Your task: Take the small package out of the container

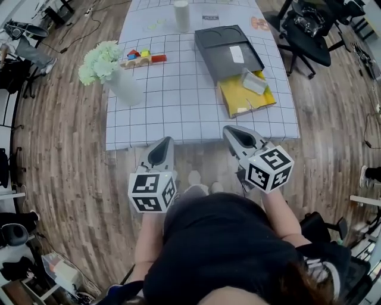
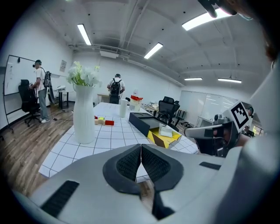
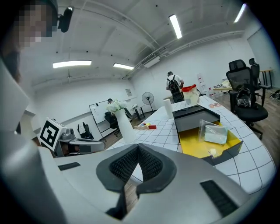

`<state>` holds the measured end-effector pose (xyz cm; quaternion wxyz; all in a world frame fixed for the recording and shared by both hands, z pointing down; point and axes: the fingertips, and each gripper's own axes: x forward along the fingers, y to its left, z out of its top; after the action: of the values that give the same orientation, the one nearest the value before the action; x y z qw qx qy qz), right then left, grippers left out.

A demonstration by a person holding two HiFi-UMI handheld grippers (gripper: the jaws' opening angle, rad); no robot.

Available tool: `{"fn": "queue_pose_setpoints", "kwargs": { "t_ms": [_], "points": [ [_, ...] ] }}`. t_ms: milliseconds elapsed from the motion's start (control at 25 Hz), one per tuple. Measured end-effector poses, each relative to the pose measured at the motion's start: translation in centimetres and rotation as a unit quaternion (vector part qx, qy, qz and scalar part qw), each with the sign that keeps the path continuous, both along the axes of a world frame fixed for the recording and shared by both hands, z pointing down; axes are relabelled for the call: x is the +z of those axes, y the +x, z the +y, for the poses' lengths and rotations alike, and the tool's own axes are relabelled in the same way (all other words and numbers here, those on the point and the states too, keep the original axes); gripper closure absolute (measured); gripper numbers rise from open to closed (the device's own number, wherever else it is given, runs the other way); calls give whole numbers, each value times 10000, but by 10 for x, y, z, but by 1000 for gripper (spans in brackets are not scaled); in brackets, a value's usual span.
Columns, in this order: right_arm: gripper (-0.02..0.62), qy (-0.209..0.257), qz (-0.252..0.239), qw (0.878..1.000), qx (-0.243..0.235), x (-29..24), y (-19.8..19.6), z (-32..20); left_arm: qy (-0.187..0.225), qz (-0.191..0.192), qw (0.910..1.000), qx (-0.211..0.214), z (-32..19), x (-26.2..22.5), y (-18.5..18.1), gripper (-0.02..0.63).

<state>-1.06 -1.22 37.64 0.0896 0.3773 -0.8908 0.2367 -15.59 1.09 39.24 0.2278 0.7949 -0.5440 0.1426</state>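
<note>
We look steeply down at a table (image 1: 178, 113) covered in a white cloth with a grid pattern, standing on a wooden floor (image 1: 65, 155). We hold 2 grippers just short of the table's near edge, both above the floor and well apart from everything on the table.

The left gripper (image 2: 141, 146) has its 2 ribbed jaws pressed together at the tips, with nothing between them. The right gripper (image 3: 138, 146) is closed the same way and holds nothing.

The container (image 1: 241, 102) lies on the right side of the table. It is a dark grey box with a dark cover (image 1: 226, 50) over its far half, and its near half is open to show a yellow inside. The small package (image 1: 254, 82), a clear bag with something pale in it, sits tilted in the yellow part, right by the edge of the cover.

On the left side of the table stands a white vase (image 1: 125, 88) of pale flowers (image 1: 100, 61). Beyond it lie a few coloured toy blocks (image 1: 143, 58). A white cylinder (image 1: 181, 16) stands at the far end. A black office chair (image 1: 309, 33) stands to the right of the table.
</note>
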Motion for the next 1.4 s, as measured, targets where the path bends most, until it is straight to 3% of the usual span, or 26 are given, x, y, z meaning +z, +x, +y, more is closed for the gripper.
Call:
{"fn": "queue_pose_setpoints", "kwargs": {
  "t_ms": [280,520,840,1000,1400],
  "points": [
    [580,-224,116,9989,403,11,-14,-19,-80,9,9994,338,-29,6,-17,577],
    [580,-452,140,9982,360,19,-27,-20,-145,86,9983,565,-46,15,-20,576],
    [562,-249,322,9984,385,15,10,-59,-157,62,9973,719,-83,15,14,576],
    [505,-212,352,9990,172,10,32,-86,-192,34,9973,706,-108,13,41,575],
    [433,-82,862,9962,-58,19,97,-157,-448,-97,9976,509,-164,29,88,575]
  ]
}}
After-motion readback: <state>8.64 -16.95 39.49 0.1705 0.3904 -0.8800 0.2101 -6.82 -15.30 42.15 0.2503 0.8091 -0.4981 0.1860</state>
